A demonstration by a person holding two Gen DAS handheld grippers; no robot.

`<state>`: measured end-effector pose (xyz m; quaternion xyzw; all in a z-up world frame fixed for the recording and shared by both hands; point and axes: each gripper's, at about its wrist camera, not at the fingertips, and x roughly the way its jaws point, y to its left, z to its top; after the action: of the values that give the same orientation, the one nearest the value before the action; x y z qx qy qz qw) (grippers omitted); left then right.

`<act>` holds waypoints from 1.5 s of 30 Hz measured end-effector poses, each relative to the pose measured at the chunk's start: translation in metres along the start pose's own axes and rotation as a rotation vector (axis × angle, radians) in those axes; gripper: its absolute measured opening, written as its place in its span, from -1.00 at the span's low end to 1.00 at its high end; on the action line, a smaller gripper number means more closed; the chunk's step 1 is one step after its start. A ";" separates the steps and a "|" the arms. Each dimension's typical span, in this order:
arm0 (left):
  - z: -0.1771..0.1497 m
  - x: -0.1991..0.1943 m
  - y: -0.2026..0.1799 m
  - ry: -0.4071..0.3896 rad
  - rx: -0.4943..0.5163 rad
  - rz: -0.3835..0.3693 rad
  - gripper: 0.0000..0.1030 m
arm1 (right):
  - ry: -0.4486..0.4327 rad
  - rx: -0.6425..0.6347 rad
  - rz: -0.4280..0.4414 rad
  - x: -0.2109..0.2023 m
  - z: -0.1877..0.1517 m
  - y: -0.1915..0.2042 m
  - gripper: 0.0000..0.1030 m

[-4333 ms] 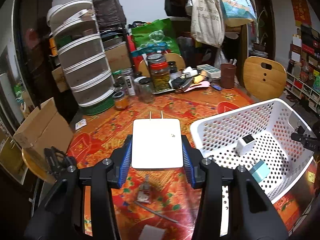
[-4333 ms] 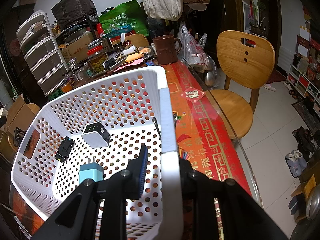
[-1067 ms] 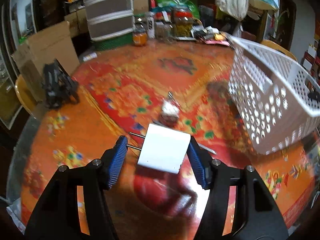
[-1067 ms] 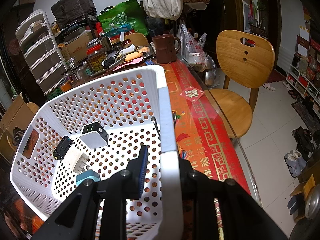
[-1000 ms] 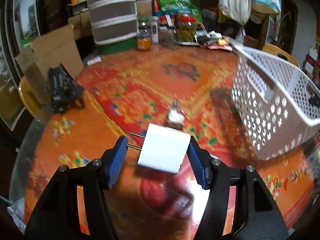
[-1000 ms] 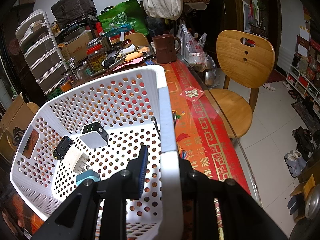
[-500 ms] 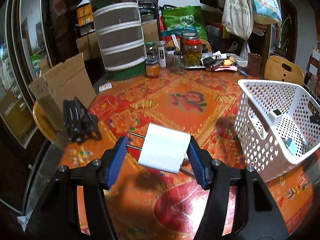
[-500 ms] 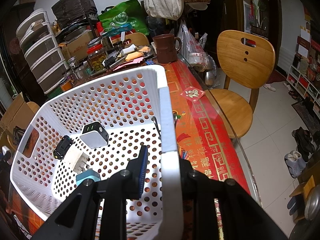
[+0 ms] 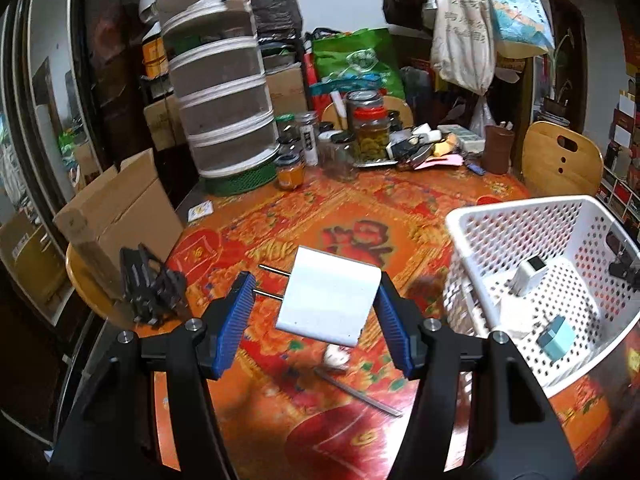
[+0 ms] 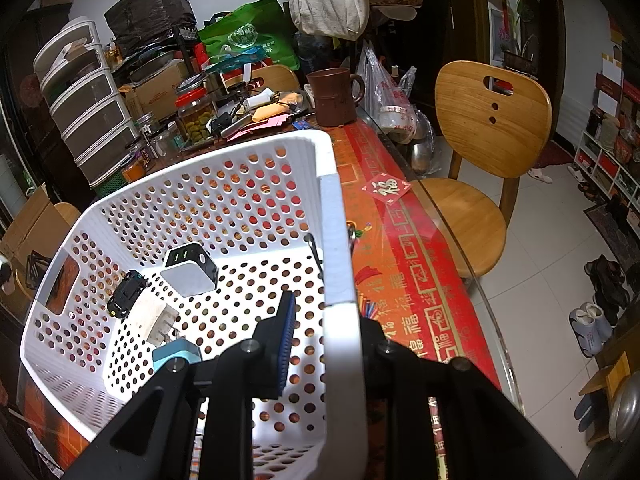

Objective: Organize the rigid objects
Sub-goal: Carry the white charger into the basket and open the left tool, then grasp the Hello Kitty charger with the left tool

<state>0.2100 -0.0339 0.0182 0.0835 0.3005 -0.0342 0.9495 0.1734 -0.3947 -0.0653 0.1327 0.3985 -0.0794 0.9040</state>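
My left gripper (image 9: 316,316) is shut on a white plug adapter (image 9: 329,301), held tilted above the table with its two metal prongs pointing left. The white perforated basket (image 9: 472,216) stands to its right. My right gripper (image 10: 326,320) is shut on the basket's right rim (image 10: 338,240). Inside the basket lie a white and black cube charger (image 10: 190,270), a small black adapter (image 10: 126,292), a white plug (image 10: 154,318) and a light blue plug (image 10: 176,354).
A small white object (image 9: 334,354) and a metal rod (image 9: 358,392) lie on the red and orange tablecloth below the left gripper. A black folded stand (image 9: 150,284) and cardboard box (image 9: 116,208) sit left. Jars (image 9: 368,132) and a tiered container (image 9: 220,96) crowd the back. A wooden chair (image 10: 480,136) stands right.
My left gripper has lifted the white plug adapter up from the table and swung toward the basket. A white plug now lies in the basket. The right gripper has kept hold of the rim.
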 end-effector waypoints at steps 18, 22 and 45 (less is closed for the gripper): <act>0.036 0.018 -0.147 0.056 0.185 -0.143 0.12 | 0.001 -0.001 0.000 0.000 0.000 0.001 -0.58; 0.022 0.034 -0.166 0.103 0.213 -0.169 0.13 | 0.000 0.000 0.001 0.000 0.000 0.001 -0.57; -0.007 0.051 -0.008 0.103 -0.011 -0.061 0.99 | 0.002 0.001 0.011 0.002 0.001 0.001 -0.56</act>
<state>0.2469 -0.0416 -0.0176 0.0710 0.3514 -0.0570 0.9318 0.1758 -0.3939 -0.0655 0.1352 0.3987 -0.0747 0.9040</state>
